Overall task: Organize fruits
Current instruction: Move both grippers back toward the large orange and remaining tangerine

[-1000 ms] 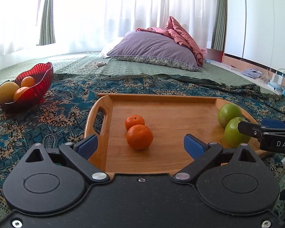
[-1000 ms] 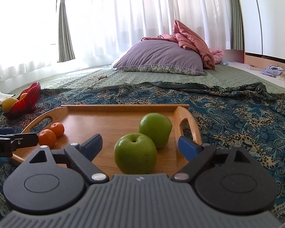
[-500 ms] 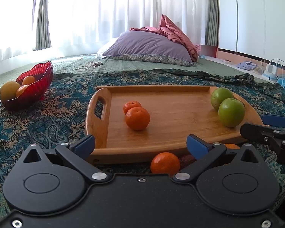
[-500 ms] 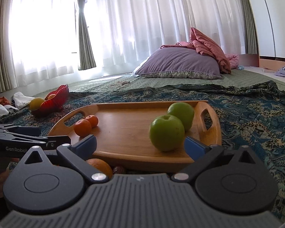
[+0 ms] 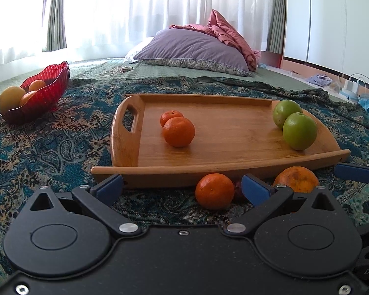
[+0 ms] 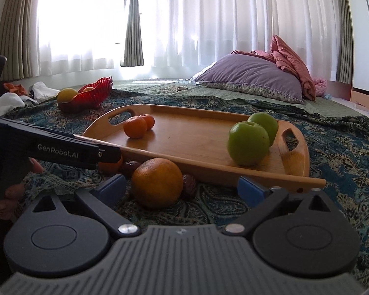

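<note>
A wooden tray (image 5: 233,162) (image 6: 209,120) lies on the patterned cloth. It holds two tangerines (image 5: 178,131) (image 6: 135,127) at its left and two green apples (image 5: 299,130) (image 6: 248,143) at its right. In front of the tray on the cloth lie a tangerine (image 5: 214,191), a large orange (image 5: 296,179) (image 6: 157,183) and small dark red fruits (image 6: 189,183). My left gripper (image 5: 182,189) is open and empty, just before the loose tangerine. My right gripper (image 6: 180,188) is open, with the large orange between its fingers, untouched.
A red glass bowl (image 5: 49,91) (image 6: 96,93) with several yellow and orange fruits stands at the far left. A purple pillow (image 5: 194,49) and pink blanket lie behind. White cloths (image 6: 9,100) lie at the left edge; chargers and cables (image 5: 351,87) at the right.
Both grippers have drawn back from over the tray, toward me. The loose tangerine, large orange and dark fruits in front of the tray have come into view.
</note>
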`<move>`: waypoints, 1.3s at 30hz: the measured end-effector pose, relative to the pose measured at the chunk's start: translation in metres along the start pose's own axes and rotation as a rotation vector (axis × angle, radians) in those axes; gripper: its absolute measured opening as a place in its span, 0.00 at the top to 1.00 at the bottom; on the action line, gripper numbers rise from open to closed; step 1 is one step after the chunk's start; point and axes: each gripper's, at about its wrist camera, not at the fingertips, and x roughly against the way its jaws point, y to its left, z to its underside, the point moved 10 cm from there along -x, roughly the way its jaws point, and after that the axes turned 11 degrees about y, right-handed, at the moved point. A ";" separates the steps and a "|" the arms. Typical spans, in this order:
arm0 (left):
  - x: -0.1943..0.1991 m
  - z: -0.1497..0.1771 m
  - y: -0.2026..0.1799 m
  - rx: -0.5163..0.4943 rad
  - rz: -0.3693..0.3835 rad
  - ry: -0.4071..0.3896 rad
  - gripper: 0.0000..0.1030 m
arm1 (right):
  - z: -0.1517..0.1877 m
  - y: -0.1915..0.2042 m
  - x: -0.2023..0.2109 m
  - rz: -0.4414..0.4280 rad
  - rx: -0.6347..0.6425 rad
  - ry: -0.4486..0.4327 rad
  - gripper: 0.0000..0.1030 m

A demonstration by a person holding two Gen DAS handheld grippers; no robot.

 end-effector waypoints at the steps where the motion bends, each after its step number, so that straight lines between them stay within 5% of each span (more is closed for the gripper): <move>1: 0.000 0.001 0.000 0.000 0.001 0.003 0.00 | 0.001 0.003 -0.001 0.003 0.013 0.000 0.01; 14: -0.003 0.008 -0.004 -0.024 -0.005 0.007 0.04 | 0.014 0.027 0.000 0.041 0.038 -0.018 0.21; 32: -0.002 0.018 -0.026 -0.004 0.089 0.037 0.66 | 0.010 0.030 -0.005 0.060 0.004 -0.037 0.46; 39: 0.001 0.014 -0.026 0.015 0.076 0.029 0.68 | 0.007 0.030 -0.008 0.060 0.023 -0.040 0.46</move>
